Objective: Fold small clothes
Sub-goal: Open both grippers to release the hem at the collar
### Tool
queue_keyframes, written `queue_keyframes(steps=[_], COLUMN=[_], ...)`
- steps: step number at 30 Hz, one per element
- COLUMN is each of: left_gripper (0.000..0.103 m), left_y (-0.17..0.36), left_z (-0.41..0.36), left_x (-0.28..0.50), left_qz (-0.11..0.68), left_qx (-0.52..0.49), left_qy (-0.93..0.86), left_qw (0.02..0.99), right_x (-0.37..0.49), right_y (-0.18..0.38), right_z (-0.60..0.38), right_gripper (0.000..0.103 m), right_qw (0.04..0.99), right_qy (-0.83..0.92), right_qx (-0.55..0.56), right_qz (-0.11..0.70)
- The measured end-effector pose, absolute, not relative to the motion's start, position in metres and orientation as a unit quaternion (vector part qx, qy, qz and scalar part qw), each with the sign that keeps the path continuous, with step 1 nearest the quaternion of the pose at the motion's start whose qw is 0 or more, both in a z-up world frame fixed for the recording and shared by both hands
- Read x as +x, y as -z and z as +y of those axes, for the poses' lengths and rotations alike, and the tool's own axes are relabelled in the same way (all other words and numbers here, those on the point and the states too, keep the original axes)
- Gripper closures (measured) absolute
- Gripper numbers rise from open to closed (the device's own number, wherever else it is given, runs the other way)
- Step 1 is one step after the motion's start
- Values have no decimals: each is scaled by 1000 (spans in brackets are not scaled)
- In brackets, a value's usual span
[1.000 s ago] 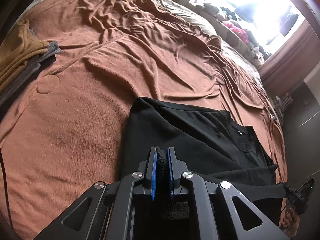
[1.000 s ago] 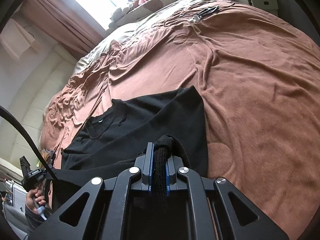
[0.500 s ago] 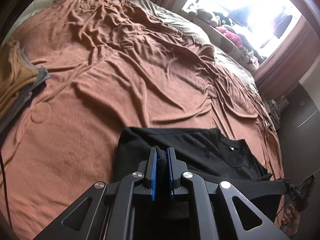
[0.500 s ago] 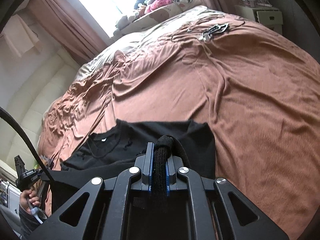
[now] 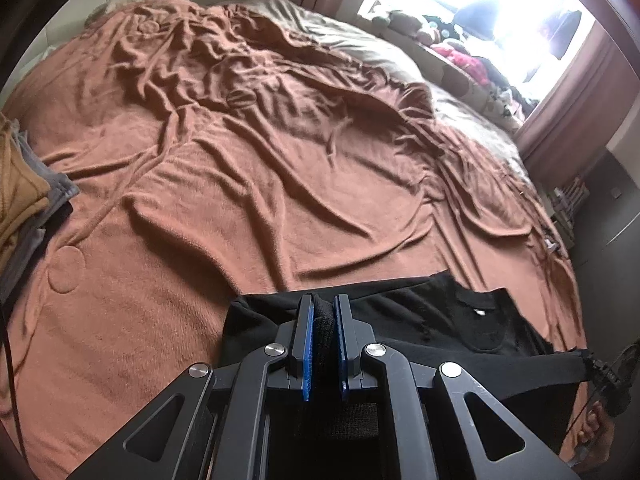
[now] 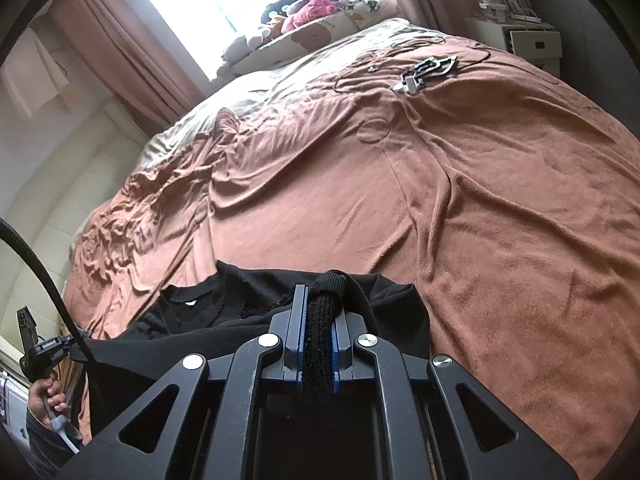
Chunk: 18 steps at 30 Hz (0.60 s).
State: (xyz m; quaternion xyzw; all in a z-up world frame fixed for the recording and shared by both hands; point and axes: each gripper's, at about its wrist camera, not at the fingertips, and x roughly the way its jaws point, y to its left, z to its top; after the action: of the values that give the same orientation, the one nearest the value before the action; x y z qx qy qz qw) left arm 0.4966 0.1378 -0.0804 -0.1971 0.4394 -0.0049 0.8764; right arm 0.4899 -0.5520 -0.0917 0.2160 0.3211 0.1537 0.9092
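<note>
Black shirt point(image 5: 440, 320): small, white neck label, hem edge lifted taut, collar end lying on brown bedspread point(image 5: 240, 208).

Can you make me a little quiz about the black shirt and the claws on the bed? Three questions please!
1. True or false: both claws are pinching the black shirt.
2. What colour is the blanket under the shirt? A) blue B) reddish brown C) white
3. Fill in: at the left edge of the left claw's view lies a pile of folded ______.

Key
1. True. The left claw and the right claw each have black cloth squeezed between their blue pads.
2. B.
3. Clothes: a mustard one on top, grey ones under it.
</note>
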Motion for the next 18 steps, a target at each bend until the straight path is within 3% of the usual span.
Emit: queue_keyframes(steps=[11, 14, 15, 16, 17, 18], left_gripper=[91, 82, 70, 49, 34, 31], left_y=[128, 127, 125, 122, 118, 114], left_z=[133, 132, 133, 134, 134, 133], left_x=[526, 526, 525, 522, 519, 516], left_qz=[487, 494, 493, 491, 487, 480], left_qx=[-171, -161, -164, -163, -158, -150], left_qy=[4, 9, 14, 14, 10, 7], left_qw=[857, 854, 854, 856, 859, 864], right_x=[537, 542, 541, 540, 537, 536], right_y=[116, 116, 114, 111, 108, 105], right_z=[-536, -534, -536, -538, -539, -540], right_gripper=[94, 89, 81, 68, 61, 48], right_qw=[897, 892, 891, 890, 889, 889], right_qy=[-141, -148, -155, -162, -170, -175], right_qx=[200, 198, 204, 209, 212, 214], right_qz=[369, 377, 376, 372, 368, 365])
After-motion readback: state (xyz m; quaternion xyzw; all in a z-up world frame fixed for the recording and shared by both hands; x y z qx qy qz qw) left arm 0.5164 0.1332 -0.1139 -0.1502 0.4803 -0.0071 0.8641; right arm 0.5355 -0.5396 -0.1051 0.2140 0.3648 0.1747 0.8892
